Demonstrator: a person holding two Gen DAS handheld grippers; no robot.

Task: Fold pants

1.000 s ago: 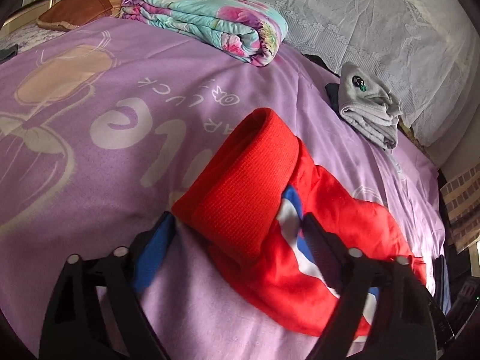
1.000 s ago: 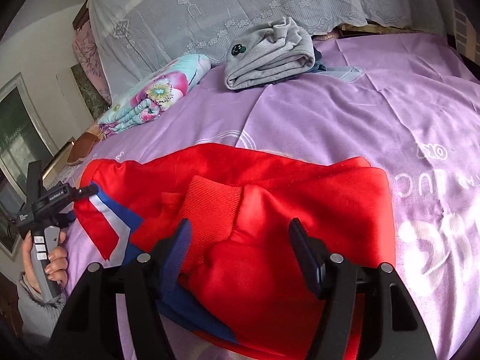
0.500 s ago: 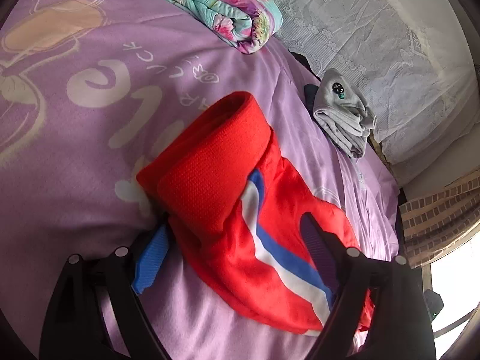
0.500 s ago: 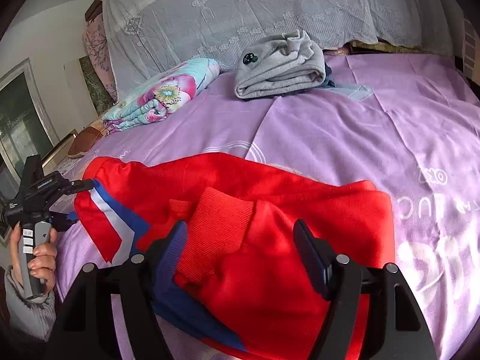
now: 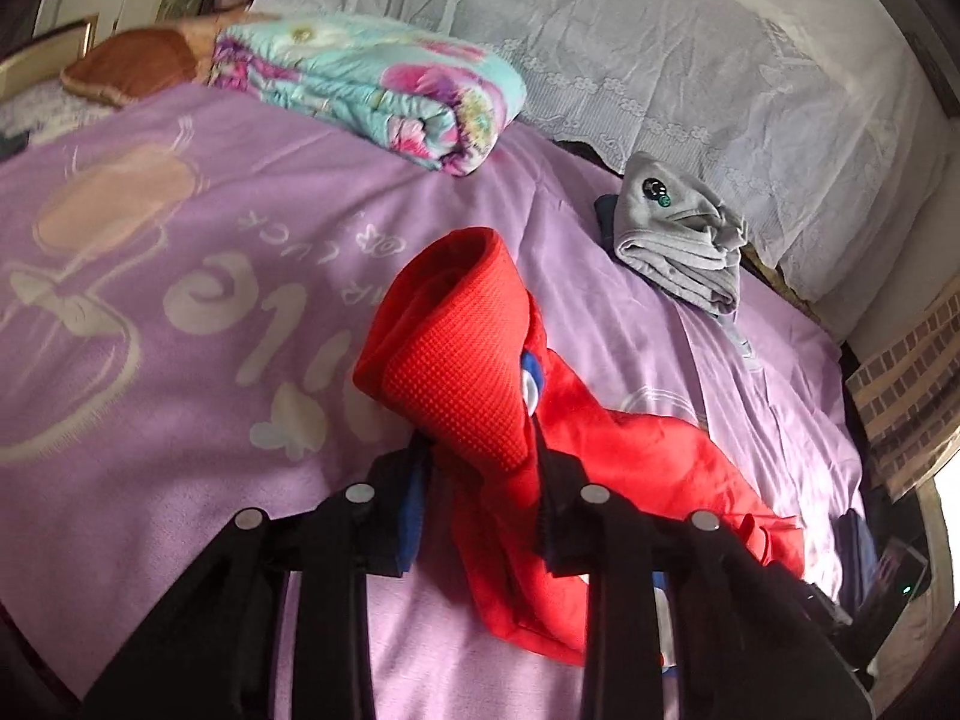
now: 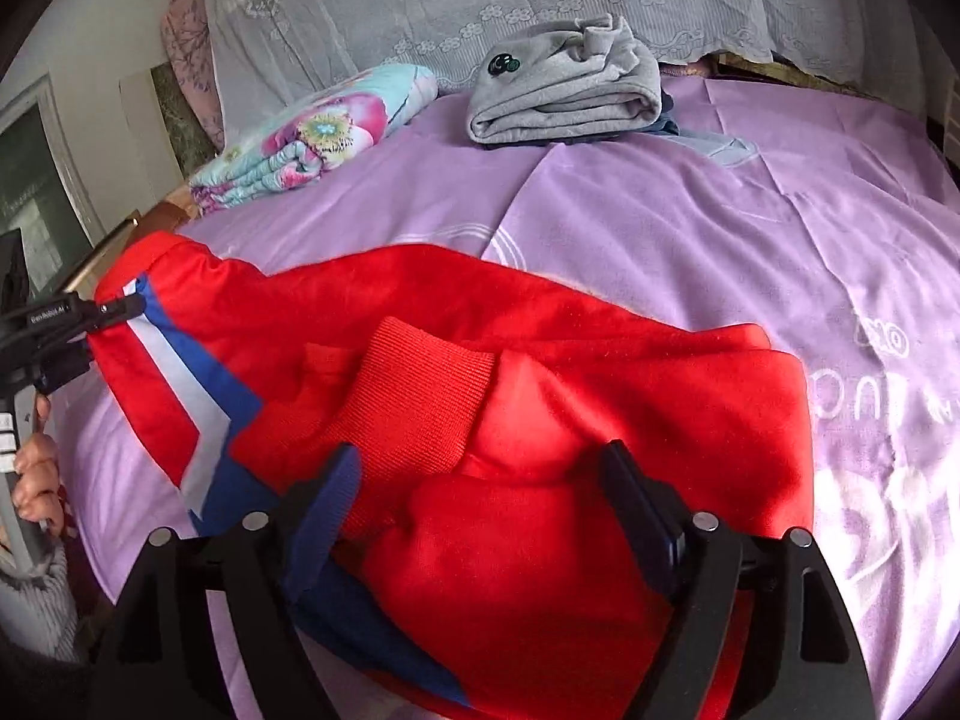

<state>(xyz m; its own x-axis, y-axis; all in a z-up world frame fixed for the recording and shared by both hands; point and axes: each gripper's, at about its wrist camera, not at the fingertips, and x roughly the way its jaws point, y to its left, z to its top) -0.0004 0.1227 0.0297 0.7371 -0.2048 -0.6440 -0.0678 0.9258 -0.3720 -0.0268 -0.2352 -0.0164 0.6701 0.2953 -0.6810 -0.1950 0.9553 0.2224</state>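
Observation:
Red pants (image 6: pixel 600 372) with a blue and white side stripe (image 6: pixel 180 384) lie bunched on the lilac bed sheet (image 6: pixel 690 210). My left gripper (image 5: pixel 480 456) is shut on a ribbed red end (image 5: pixel 456 360) of the pants, which stands up between its fingers. From the right wrist view, that left gripper (image 6: pixel 120 307) pinches the striped far-left corner and holds it raised. My right gripper (image 6: pixel 480 480) is open, its fingers straddling the red fabric beside a ribbed cuff (image 6: pixel 420 396). The fabric under the right fingers is hidden.
A folded grey garment (image 5: pixel 678 240) and a rolled floral quilt (image 5: pixel 372 84) rest near the lace-covered head of the bed (image 5: pixel 660 48). A brown cushion (image 5: pixel 132 66) lies at the far corner. A person's hand (image 6: pixel 36 468) holds the left gripper's handle.
The left gripper's fingers have come together on the ribbed red end and raised it. The right gripper has stayed open over the pants, a little closer to them.

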